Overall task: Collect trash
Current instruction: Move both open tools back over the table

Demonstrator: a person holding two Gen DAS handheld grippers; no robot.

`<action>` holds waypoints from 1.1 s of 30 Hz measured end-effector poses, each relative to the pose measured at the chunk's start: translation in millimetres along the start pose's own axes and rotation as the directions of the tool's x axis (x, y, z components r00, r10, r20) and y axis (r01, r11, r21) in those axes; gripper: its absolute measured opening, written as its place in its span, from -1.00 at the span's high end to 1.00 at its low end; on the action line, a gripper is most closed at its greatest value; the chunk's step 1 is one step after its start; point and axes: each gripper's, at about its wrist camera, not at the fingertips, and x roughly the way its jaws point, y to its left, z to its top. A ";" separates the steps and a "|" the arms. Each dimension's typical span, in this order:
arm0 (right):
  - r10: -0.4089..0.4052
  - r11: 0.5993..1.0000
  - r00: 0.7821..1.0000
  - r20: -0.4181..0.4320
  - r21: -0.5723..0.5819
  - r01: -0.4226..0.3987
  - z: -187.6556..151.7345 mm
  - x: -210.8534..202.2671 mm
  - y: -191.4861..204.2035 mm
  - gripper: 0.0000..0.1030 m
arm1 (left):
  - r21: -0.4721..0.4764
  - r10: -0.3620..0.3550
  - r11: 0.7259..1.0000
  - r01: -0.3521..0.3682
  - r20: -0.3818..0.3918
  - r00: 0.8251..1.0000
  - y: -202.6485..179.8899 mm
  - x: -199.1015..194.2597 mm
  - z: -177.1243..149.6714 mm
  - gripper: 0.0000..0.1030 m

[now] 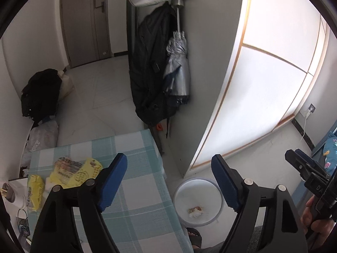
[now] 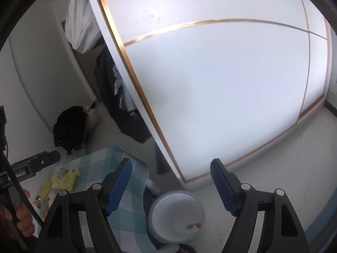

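Blue-padded left hand-held gripper (image 1: pixel 168 168) wide, empty

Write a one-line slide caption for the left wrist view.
Open left tool above the checked tablecloth, yellow wrappers on it, white bin holding scraps on the floor.

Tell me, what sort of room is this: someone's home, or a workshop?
Most likely a small room in a home, perhaps a bedroom. A tall white wardrobe with gold trim fills one wall, a folded silver umbrella and a dark jacket hang by the door, and a checked tablecloth covers a small table.
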 end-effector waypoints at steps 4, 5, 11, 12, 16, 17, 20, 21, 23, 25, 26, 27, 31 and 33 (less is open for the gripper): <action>0.039 0.998 0.997 0.072 -0.056 -0.035 14.2 -23.5 38.1 -0.50 | -0.023 0.045 0.999 -0.044 0.047 0.998 17.5 -28.3 0.2 -0.65; 0.051 0.996 0.995 0.091 -0.078 -0.044 17.1 -29.6 50.2 -0.53 | -0.035 0.056 0.998 -0.054 0.060 0.997 25.4 -34.8 -0.3 -0.65; 0.092 0.978 0.980 0.178 -0.203 -0.055 18.0 -51.8 117.0 -0.69 | -0.129 0.136 0.984 -0.122 0.108 0.985 64.6 -67.5 -10.9 -0.66; 0.104 0.974 0.978 0.182 -0.216 -0.064 17.3 -53.6 126.9 -0.69 | -0.144 0.152 0.980 -0.134 0.116 0.982 72.6 -72.4 -13.1 -0.66; 0.165 0.964 0.970 0.180 -0.236 -0.120 12.5 -57.0 158.4 -0.73 | -0.179 0.216 0.966 -0.189 0.145 0.966 99.1 -89.8 -23.0 -0.82; 0.180 0.961 0.968 0.177 -0.243 -0.134 10.9 -56.8 166.2 -0.74 | -0.188 0.228 0.962 -0.199 0.151 0.962 104.1 -92.4 -26.0 -0.88; 0.212 0.949 0.964 0.162 -0.271 -0.164 2.8 -53.5 190.3 -0.76 | -0.229 0.272 0.945 -0.232 0.164 0.948 125.1 -98.2 -33.5 -0.94; 0.225 0.943 0.962 0.152 -0.282 -0.176 -1.3 -51.7 199.7 -0.77 | -0.242 0.281 0.941 -0.237 0.166 0.945 130.4 -98.7 -35.4 -0.94; 0.238 0.936 0.961 0.139 -0.298 -0.188 -8.5 -48.7 213.0 -0.78 | -0.262 0.294 0.933 -0.246 0.160 0.942 141.1 -100.8 -40.3 -0.94; 0.249 0.930 0.960 0.126 -0.308 -0.201 -16.4 -44.2 227.1 -0.81 | -0.285 0.302 0.925 -0.249 0.157 0.940 154.2 -102.5 -46.0 -0.94; 0.257 0.927 0.959 0.120 -0.310 -0.209 -20.6 -41.1 233.0 -0.82 | -0.296 0.308 0.921 -0.253 0.156 0.939 160.2 -103.6 -49.1 -0.94; 0.262 0.925 0.959 0.112 -0.312 -0.217 -25.3 -37.7 238.9 -0.82 | -0.303 0.315 0.917 -0.258 0.155 0.936 165.2 -105.1 -53.0 -0.94; 0.295 0.911 0.953 0.076 -0.322 -0.257 -41.1 -23.7 259.0 -0.82 | -0.324 0.349 0.901 -0.288 0.148 0.925 187.2 -107.6 -67.2 -0.94; 0.304 0.904 0.952 0.041 -0.329 -0.274 -50.3 -14.2 269.8 -0.82 | -0.340 0.352 0.895 -0.289 0.139 0.925 199.7 -107.1 -74.6 -0.94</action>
